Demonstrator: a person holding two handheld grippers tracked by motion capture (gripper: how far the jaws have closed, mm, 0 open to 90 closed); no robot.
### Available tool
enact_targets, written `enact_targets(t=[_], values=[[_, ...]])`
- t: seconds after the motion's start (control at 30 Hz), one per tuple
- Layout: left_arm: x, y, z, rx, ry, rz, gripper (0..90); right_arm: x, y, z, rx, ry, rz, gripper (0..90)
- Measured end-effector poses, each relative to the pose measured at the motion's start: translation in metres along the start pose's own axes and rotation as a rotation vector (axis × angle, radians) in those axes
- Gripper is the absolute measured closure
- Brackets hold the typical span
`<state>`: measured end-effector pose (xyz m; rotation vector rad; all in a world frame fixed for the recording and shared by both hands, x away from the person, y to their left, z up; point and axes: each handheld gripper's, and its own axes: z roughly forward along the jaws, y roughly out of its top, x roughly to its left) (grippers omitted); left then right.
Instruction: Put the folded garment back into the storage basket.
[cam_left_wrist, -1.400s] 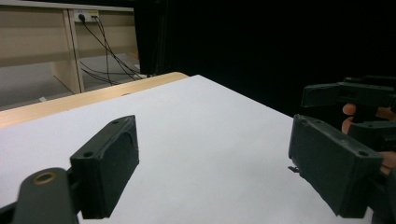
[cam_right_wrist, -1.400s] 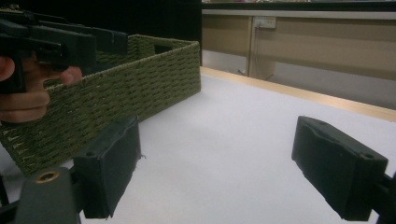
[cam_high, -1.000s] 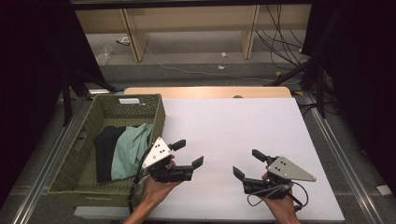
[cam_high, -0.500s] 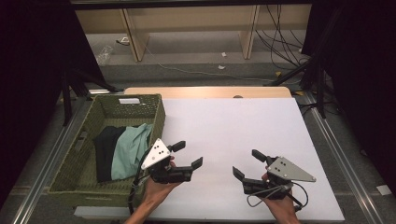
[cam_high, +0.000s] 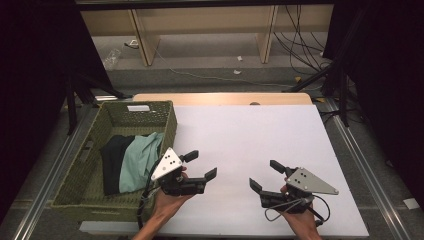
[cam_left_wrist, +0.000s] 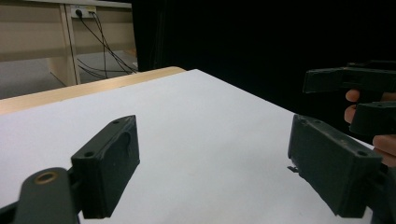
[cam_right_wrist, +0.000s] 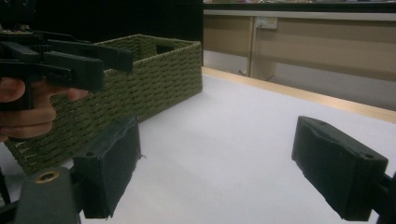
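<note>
Left claw (cam_high: 201, 164) and right claw (cam_high: 265, 175) (both spread, empty) point toward each other; green basket (cam_high: 79, 187) runs lengthwise front-to-back.

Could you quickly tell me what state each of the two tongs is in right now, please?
Left black tongs: open, holding nothing, above the white table.
Right black tongs: open, holding nothing, also over the table.

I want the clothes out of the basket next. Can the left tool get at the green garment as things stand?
Probably yes: the left tool, jaws open and empty, sits beside the basket, and the green garment lies uncovered on top.
</note>
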<state>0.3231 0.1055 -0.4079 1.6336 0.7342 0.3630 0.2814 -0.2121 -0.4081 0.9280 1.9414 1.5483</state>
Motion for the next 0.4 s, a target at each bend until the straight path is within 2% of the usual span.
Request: enact_targets(t=[0.4], values=[[-0.0004,-0.0005,0.0009,0.003,-0.003,-0.003,16.1,-0.0002,0.0001,-0.0001,0.001,0.000,0.001,16.4]])
